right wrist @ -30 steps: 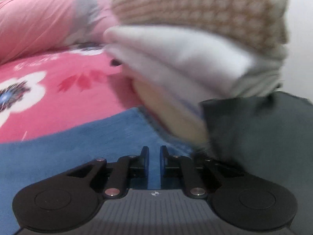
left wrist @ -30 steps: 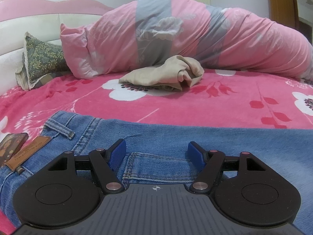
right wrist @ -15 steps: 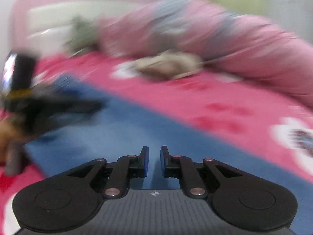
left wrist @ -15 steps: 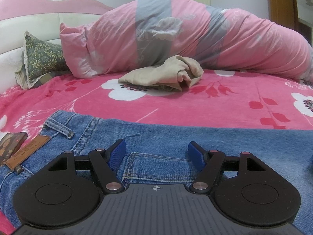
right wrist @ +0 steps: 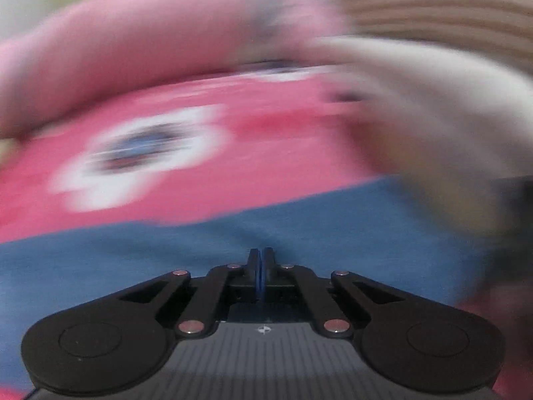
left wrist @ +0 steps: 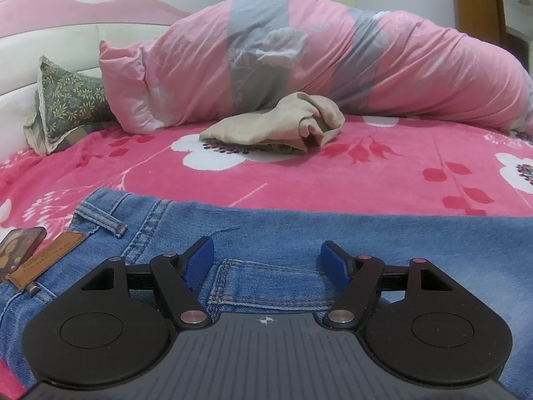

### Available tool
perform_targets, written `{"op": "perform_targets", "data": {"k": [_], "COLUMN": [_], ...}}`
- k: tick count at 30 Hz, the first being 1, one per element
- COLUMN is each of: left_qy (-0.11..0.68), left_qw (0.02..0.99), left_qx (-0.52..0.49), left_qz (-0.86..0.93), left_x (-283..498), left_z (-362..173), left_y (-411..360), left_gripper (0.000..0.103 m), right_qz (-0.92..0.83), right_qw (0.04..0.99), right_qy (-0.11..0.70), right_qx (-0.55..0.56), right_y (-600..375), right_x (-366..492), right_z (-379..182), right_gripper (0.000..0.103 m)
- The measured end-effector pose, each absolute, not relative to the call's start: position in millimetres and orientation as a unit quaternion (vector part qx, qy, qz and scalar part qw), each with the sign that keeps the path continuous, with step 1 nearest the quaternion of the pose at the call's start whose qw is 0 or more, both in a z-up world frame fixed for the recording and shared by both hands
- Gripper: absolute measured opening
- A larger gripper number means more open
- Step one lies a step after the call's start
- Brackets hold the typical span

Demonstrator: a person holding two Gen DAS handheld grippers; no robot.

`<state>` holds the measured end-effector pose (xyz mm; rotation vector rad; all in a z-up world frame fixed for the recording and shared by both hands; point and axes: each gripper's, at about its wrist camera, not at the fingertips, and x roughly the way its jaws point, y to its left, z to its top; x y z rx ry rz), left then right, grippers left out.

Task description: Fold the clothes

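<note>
Here, left tongs [left wrist: 268, 260] hover apart over the jeans [left wrist: 416, 243], ready to pinch; right tongs [right wrist: 261, 260] at six o'clock have just closed, empty.

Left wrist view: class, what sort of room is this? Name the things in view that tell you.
Most likely a bedroom. A bed with a pink floral sheet fills the view, a rolled pink and grey duvet lies along it, and a green patterned pillow leans on the padded headboard.
</note>
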<state>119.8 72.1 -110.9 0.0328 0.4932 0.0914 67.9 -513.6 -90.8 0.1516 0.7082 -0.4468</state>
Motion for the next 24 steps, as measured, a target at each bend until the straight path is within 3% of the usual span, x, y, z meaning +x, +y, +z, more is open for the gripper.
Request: {"op": "perform_targets", "data": {"k": [9,14,18,20,24], "left_qy": [0.245,0.244,0.244,0.243,0.243], "left_qw": [0.968,0.969,0.969,0.969,0.969], "left_qx": [0.018,0.017,0.018,0.016,0.013], "left_qz": [0.046,0.046,0.047,0.046,0.045], "left_x": [119.5,119.5,119.8,119.6,119.7], "left_z": [-111.0,-110.9,-111.4,-111.1,-111.0], "left_y": [71.8,72.4,72.1,73.0,74.0], "left_gripper": [0.071,0.071,0.071,0.071,0.072], "right_qz": [-0.369,-0.307,-0.136,-0.159,-0.304], "right_qw": [0.867,0.914,0.947,0.932,0.895], "right_qy": [0.328,0.266,0.289,0.324,0.321], "right_qx": [-0.059,0.022,0.039,0.036,0.057], "right_y": [-518.2,-491.4,-451.6,-454.8,-505.9], "right_x": [67.9,41.1,59.4,80.6,103.6], "right_z": [-110.0,-68.9,-68.3,-85.9,-100.2], "right_gripper": [0.001,0.002,0.001,0.001,0.000]}}
